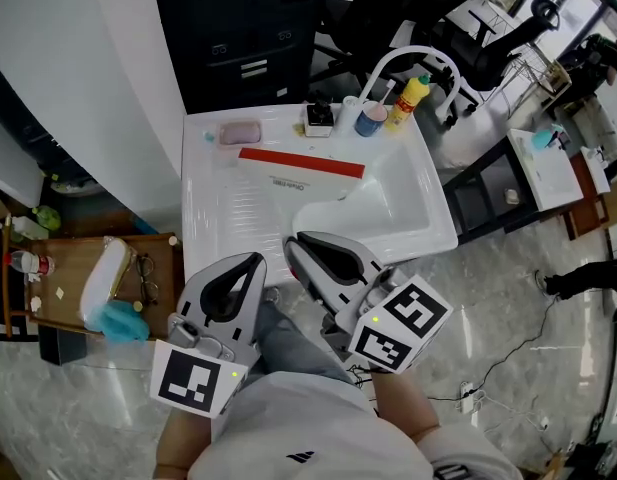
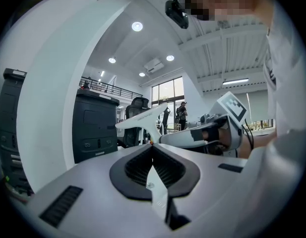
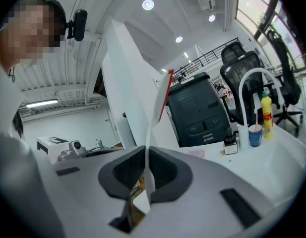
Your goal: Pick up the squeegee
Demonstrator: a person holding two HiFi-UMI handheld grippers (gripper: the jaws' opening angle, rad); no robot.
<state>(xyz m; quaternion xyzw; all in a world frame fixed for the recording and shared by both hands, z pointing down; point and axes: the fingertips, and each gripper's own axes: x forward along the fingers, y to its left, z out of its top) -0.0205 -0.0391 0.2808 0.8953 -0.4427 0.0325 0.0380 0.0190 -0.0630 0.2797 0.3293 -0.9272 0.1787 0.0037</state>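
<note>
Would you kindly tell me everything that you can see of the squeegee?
The squeegee looks like white plastic: a long straight head with a red strip along its far edge, and a flat handle that flares out to meet the head. The head bears a small dark print, too small to read. The right tongs are closed on the handle's end, and nothing else touches it. It is held in the air above the white sink, head pointing away from the person.

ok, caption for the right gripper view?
Right tongs shut on the squeegee handle, red blade up, sink behind.
</note>
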